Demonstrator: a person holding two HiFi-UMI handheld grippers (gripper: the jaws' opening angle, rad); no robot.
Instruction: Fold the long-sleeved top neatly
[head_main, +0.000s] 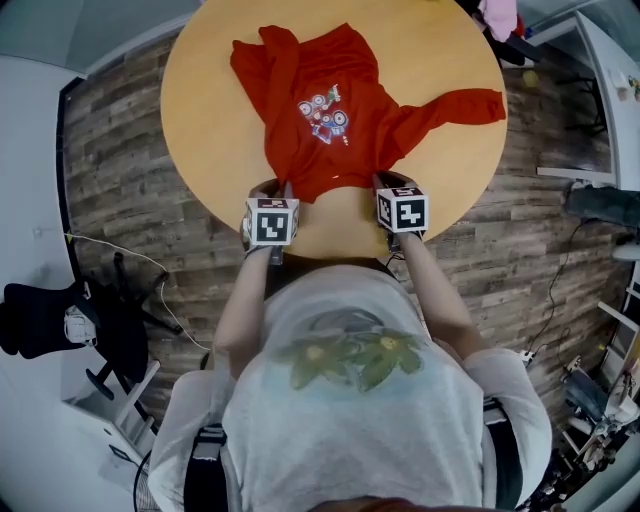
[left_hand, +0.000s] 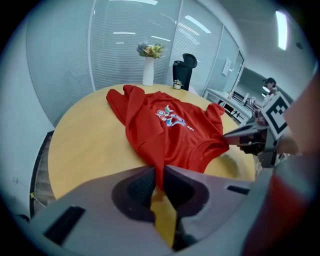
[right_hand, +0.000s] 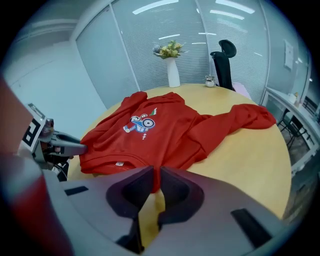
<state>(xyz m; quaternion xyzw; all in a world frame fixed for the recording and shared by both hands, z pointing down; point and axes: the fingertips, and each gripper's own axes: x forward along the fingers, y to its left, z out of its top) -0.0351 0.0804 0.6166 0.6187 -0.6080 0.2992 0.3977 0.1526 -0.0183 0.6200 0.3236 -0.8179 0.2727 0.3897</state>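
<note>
A red long-sleeved top (head_main: 320, 110) with a cartoon print lies spread on the round wooden table (head_main: 430, 60), hem toward me. One sleeve (head_main: 460, 105) stretches out to the right; the other (head_main: 275, 70) lies folded up along the left side. My left gripper (head_main: 284, 190) is shut on the hem's left corner, and red cloth is pinched between its pads (left_hand: 160, 175). My right gripper (head_main: 386, 184) is shut on the hem's right corner, with cloth caught between its pads (right_hand: 156, 175). Each gripper shows in the other's view: the right gripper (left_hand: 242, 134) and the left gripper (right_hand: 67, 145).
A white vase of flowers (right_hand: 173, 70) stands at the table's far edge. A black chair (right_hand: 223, 60) and glass walls lie beyond it. A pink item (head_main: 497, 15) sits near the table's far right. A black office chair (head_main: 60, 320) stands on the floor at the left.
</note>
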